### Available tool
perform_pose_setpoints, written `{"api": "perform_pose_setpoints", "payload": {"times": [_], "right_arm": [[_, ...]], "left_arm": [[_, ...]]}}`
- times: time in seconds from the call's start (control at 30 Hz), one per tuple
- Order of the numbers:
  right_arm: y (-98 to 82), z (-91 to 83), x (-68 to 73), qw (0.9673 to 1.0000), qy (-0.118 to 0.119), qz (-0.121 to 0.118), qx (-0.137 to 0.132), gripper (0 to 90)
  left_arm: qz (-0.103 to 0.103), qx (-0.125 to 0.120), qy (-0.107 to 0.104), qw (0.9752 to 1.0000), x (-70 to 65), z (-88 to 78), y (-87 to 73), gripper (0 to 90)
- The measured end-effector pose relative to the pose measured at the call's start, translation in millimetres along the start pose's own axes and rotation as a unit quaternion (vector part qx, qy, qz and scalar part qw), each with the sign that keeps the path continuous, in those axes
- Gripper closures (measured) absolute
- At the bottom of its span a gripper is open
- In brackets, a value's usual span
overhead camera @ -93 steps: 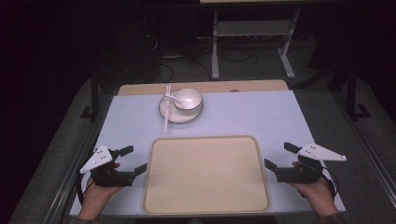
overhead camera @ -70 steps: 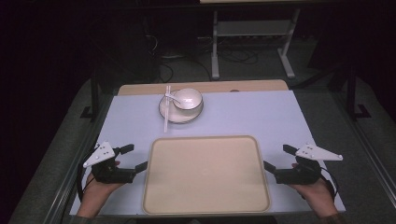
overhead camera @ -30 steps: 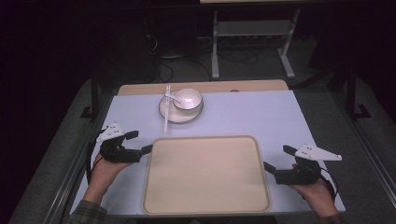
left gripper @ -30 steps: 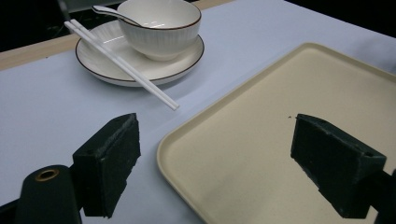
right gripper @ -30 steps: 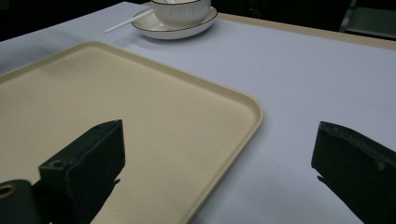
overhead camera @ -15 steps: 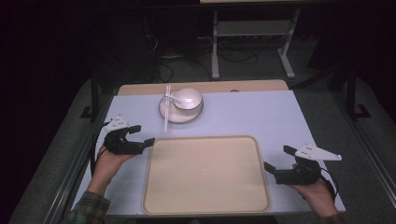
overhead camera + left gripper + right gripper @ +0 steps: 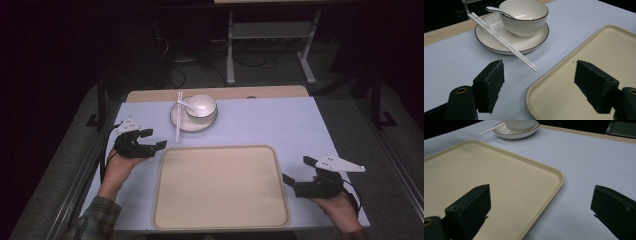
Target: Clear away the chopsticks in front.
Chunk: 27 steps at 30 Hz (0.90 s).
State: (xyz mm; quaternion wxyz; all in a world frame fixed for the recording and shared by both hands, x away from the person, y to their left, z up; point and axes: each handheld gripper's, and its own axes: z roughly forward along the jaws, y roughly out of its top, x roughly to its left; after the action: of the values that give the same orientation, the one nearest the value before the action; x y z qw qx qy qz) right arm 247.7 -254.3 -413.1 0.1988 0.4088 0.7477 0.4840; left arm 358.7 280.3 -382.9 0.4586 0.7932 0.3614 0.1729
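**Left gripper lines up on the chopsticks**

The left gripper hovers by the tray's far-left corner, aimed at the chopsticks. Its jaws have just been closing a little yet stand wide, nothing between them: likely narrowing to suit so thin a target. The chopsticks rest slanted across the plate, their tips overhanging the rim, which leaves them clear of the table for an easy pinch. A bowl with what looks like a spoon sits on the same plate. The tray lies bare, presumably to receive the dishes. The right gripper waits open beside the tray's right edge.
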Motion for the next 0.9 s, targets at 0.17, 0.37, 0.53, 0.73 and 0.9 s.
{"api": "perform_pose_setpoints", "payload": {"times": [0.17,0.37,0.53,0.73,0.9], "right_arm": [[0.0,-0.1,-0.1,1.0,-0.001,0.002,0.001,2.2],[-0.1,0.1,-0.2,1.0,-0.001,0.001,0.001,2.2],[-0.4,0.4,-0.2,1.0,-0.001,0.001,0.002,2.2],[-0.6,0.1,-0.2,1.0,-0.002,0.002,0.002,2.2],[-0.5,0.3,0.0,1.0,-0.002,0.001,0.003,2.2]], "left_arm": [[-0.003,-0.003,0.018,0.9998,6.8,6.0,5.2,30.2],[-0.006,0.001,0.026,0.9996,13.4,15.0,8.2,34.4],[-0.006,0.001,0.025,0.9997,17.0,19.7,11.4,39.2],[-0.012,0.009,0.026,0.9996,22.2,25.8,11.8,45.6],[-0.02,0.008,0.027,0.9994,27.3,28.0,15.6,50.9]]}}
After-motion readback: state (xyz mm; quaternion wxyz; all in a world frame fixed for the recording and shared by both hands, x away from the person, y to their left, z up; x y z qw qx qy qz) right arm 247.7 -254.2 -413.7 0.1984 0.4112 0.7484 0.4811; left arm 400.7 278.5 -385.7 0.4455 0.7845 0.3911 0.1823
